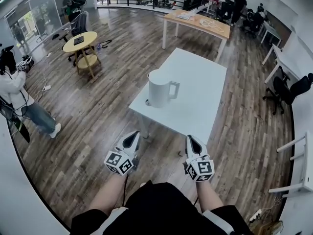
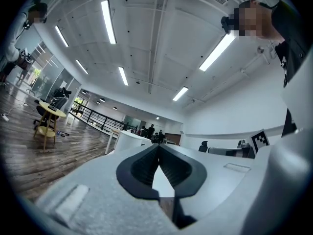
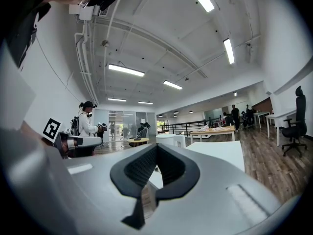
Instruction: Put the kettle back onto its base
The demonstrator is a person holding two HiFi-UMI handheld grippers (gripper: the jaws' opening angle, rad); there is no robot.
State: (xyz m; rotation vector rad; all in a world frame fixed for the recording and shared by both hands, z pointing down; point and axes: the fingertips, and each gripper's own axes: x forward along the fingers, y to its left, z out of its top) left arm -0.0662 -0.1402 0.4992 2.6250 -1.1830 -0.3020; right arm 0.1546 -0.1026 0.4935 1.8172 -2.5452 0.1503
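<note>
A white kettle with its handle to the right stands near the front left corner of a white table. A small dark piece shows at the kettle's foot; I cannot make out a base. My left gripper and right gripper are side by side over the wooden floor, short of the table's near edge. Both are shut with nothing between the jaws. The left gripper view shows the kettle far beyond the left gripper's closed jaws. In the right gripper view the kettle stands past my right gripper.
A person stands at the left, also in the right gripper view as the person. A round wooden table is at the back left. A long wooden table is behind. Office chairs and white desks line the right side.
</note>
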